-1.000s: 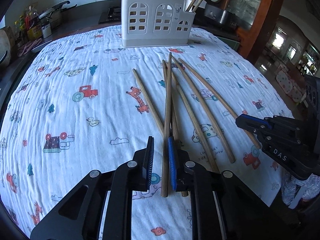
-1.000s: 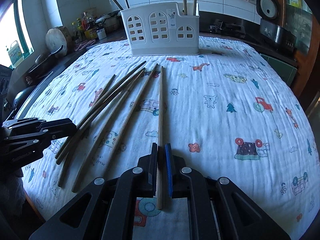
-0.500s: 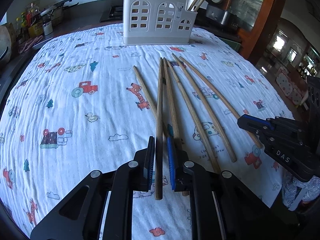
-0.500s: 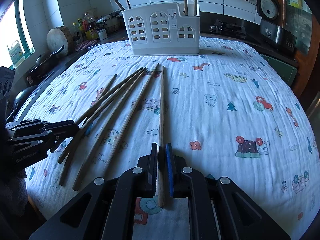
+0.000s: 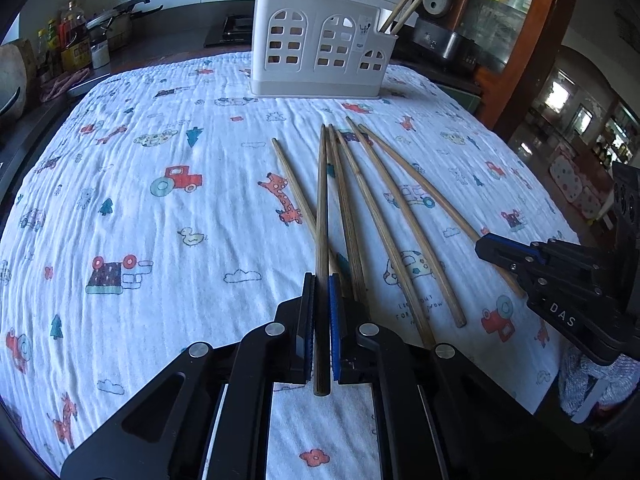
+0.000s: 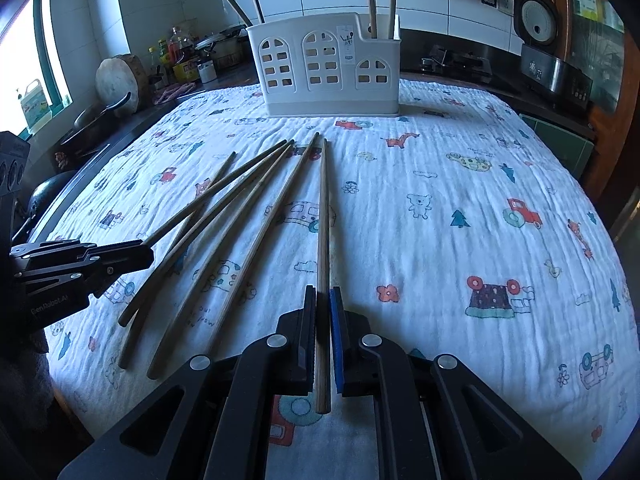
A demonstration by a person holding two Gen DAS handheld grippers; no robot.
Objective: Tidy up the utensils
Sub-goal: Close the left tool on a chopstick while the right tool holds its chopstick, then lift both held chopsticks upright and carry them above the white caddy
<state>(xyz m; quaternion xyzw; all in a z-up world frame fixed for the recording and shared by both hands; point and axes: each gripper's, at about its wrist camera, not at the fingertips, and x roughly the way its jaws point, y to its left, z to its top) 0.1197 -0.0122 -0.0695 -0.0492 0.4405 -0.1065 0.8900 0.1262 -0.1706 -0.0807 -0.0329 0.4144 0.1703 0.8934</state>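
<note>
Each chopstick is light, stiff and slick, best pinched near its butt end. The left gripper (image 5: 321,300) has its jaws pinching one chopstick (image 5: 321,200); the right gripper (image 6: 323,312) pinches another (image 6: 323,208). Loose chopsticks (image 5: 376,216) fan toward 1 o'clock on the bench cloth (image 5: 160,240); the white holder (image 5: 320,56) stands at 12.

At the far edge of the cloth-covered table (image 5: 120,208) stands the utensil holder (image 5: 320,56), with a few chopsticks upright in its left and right compartments. Nearer, in the middle of the cloth, the loose chopsticks (image 5: 384,216) lie fanned out, their far tips close together and their near ends spread apart (two of them cross). The left gripper (image 5: 321,320) sits at the near edge around one chopstick (image 5: 321,208); the right gripper (image 6: 323,320) sits to its right around another (image 6: 323,216).
</note>
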